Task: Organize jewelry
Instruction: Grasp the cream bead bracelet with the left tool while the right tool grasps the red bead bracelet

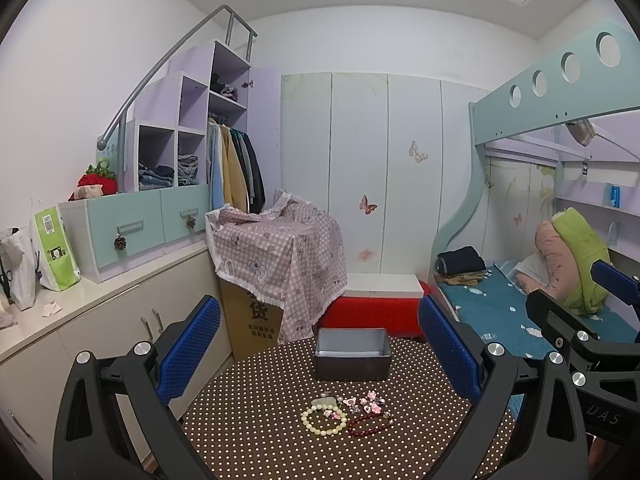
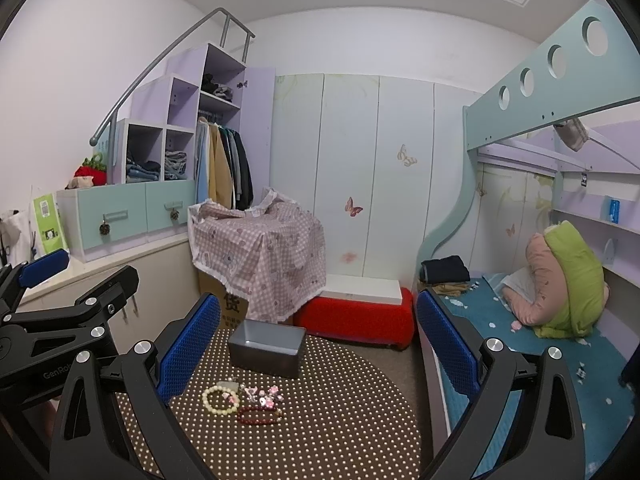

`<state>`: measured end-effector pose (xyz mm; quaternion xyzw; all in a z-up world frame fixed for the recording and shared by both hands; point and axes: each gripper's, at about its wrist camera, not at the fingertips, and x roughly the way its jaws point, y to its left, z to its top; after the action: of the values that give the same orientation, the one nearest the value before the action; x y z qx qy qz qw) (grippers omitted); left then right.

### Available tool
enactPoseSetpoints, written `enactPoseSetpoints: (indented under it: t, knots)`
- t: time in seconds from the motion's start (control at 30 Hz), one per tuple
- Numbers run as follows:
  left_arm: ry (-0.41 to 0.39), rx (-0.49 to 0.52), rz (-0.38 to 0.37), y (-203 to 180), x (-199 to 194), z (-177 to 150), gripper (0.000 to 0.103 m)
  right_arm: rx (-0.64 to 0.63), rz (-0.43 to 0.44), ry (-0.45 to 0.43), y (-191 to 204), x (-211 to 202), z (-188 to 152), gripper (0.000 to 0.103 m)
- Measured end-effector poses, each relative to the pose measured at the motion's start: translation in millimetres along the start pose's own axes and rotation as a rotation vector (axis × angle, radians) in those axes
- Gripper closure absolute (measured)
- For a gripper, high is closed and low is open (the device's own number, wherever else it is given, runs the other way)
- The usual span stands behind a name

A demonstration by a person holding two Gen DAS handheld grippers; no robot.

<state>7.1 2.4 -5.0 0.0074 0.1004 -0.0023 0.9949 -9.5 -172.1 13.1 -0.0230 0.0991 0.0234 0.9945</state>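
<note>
Looking along the left gripper (image 1: pixel 319 354), its blue pads stand wide apart with nothing between them. Ahead and below, between the fingers, the jewelry lies in a loose pile on the dotted table (image 1: pixel 280 440): a pale bead bracelet (image 1: pixel 324 420) nearest, a dark red bracelet (image 1: pixel 370 426) just right of it, small pink pieces (image 1: pixel 368 400) behind. The grey box (image 1: pixel 352 354) sits beyond them, empty as far as shows.

From the right gripper (image 2: pixel 318 348), also spread and empty, the pile lies ahead to its left, the box (image 2: pixel 266 348) beyond it.

Nothing looks sorted yet; the next move calls for lowering one gripper onto a single piece and closing on it alone
</note>
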Motion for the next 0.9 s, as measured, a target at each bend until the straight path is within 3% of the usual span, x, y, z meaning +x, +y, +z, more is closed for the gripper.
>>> enactPoseSetpoints:
  t: [0.27,0.47,0.67,0.9]
  knots:
    - [0.049,0.011,-0.001,0.9,19.1,-7.0,0.007,-0.003,0.019,0.040,0.9,20.9,-12.1,0.008]
    - [0.128,-0.026,0.002,17.6,51.0,-21.6,0.007,-0.002,0.007,0.105,-0.8,51.3,-26.8,0.008]
    - [0.278,-0.093,-0.001,43.3,99.6,-54.9,0.007,-0.014,0.012,0.247,-3.1,102.4,-61.1,0.008]
    - [0.533,-0.125,0.010,59.5,170.0,-114.2,0.007,-0.021,0.022,0.404,-3.2,161.4,-106.6,0.008]
